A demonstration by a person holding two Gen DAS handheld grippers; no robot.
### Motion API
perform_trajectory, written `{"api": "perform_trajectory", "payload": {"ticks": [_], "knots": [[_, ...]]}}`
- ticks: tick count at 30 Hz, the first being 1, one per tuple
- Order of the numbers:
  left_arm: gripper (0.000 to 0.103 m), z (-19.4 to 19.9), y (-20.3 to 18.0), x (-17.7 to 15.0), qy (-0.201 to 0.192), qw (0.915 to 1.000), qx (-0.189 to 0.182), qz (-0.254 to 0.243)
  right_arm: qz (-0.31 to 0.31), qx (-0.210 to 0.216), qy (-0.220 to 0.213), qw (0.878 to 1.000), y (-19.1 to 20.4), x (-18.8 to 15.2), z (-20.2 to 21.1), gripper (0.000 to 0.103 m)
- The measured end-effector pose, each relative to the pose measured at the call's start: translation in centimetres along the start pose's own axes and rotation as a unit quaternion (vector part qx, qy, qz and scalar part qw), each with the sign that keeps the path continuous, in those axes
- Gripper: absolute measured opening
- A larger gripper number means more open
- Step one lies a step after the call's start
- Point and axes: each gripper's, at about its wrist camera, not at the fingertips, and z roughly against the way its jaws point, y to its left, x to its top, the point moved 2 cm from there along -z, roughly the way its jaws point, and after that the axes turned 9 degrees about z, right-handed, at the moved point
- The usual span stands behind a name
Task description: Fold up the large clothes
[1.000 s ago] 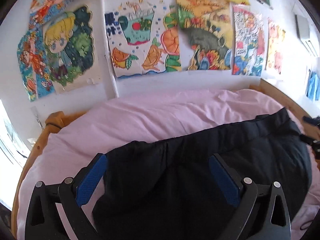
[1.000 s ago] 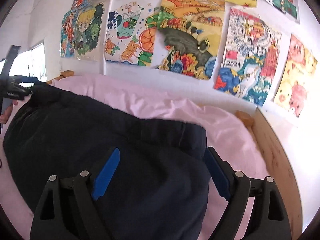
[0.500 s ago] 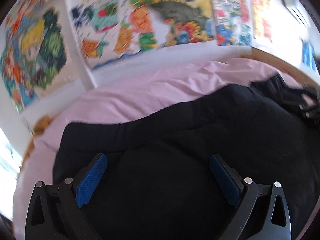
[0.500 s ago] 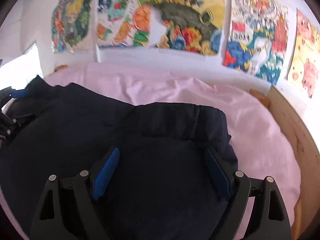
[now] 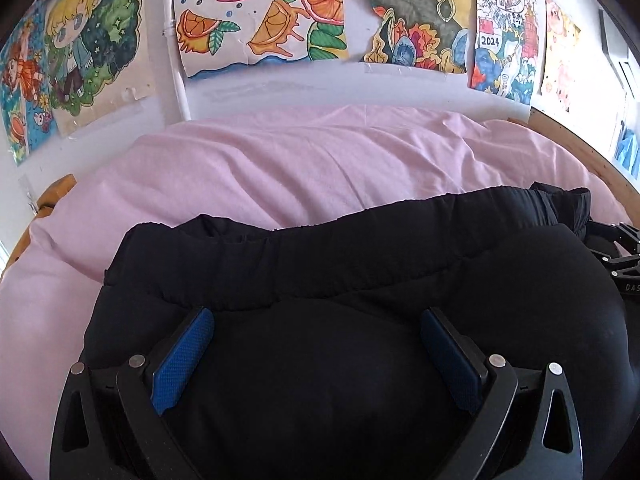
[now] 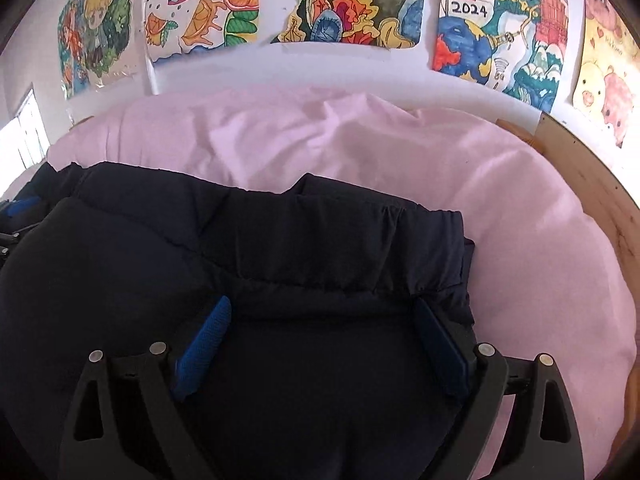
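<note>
A large dark navy padded garment (image 5: 320, 264) lies folded on the pink bed sheet (image 5: 300, 160); its gathered hem band runs across the far edge. It also shows in the right wrist view (image 6: 312, 240). My left gripper (image 5: 316, 328) is open, its blue pads spread wide and low over the garment's left part. My right gripper (image 6: 320, 320) is open too, over the garment's right end near its side edge. The right gripper's body (image 5: 616, 252) shows at the right edge of the left wrist view.
A white wall with colourful drawings (image 5: 260, 28) rises behind the bed. A wooden bed frame (image 6: 592, 200) borders the right side. Pink sheet (image 6: 520, 220) lies bare beyond and right of the garment. A window (image 6: 24, 136) is at far left.
Both grippers have moved forward and down over the garment, staying open. The garment's hem band now lies closer, just ahead of the fingertips.
</note>
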Motion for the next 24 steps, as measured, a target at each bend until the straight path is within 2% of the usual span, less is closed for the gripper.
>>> {"api": "perform_trajectory", "payload": {"ticks": [4,7,11,13,16,18,21,24], "knots": [[0.103,1.0,0.1,0.3,0.004,1.0,-0.005,0.005,0.007,0.004,-0.001,1.0,-0.3,0.4,0.9,0.09],[0.103,3.4,0.6,0.4,-0.002,0.9991,-0.039,0.013,0.013,0.013,-0.019,1.0,-1.0,0.5,2.9,0.09],[0.103,7.8,1.6,-0.5,-0.021,0.9964,-0.078,0.025,0.02,0.021,-0.056,0.998,-1.2,0.4,7.6,0.09],[0.103,9.8,2.1,-1.3,-0.021,0.9949,-0.092,0.037,0.039,0.04,-0.082,0.995,-0.4,0.0,10.6,0.091],[0.103,11.5,2.5,-2.5,-0.015,0.9966,-0.072,0.035,0.065,0.064,-0.107,0.99,1.4,-1.8,14.1,0.091],[0.103,12.4,2.9,-3.6,-0.01,0.9981,-0.054,0.027,0.065,0.083,-0.105,0.989,2.0,-3.0,14.8,0.091],[0.103,12.6,3.7,-4.9,0.004,0.9987,-0.048,0.018,0.087,0.094,-0.098,0.987,3.3,-4.9,14.8,0.091],[0.103,11.3,4.7,-6.4,0.029,0.9988,-0.034,0.023,0.116,0.095,-0.07,0.986,4.1,-6.3,13.5,0.091]]}}
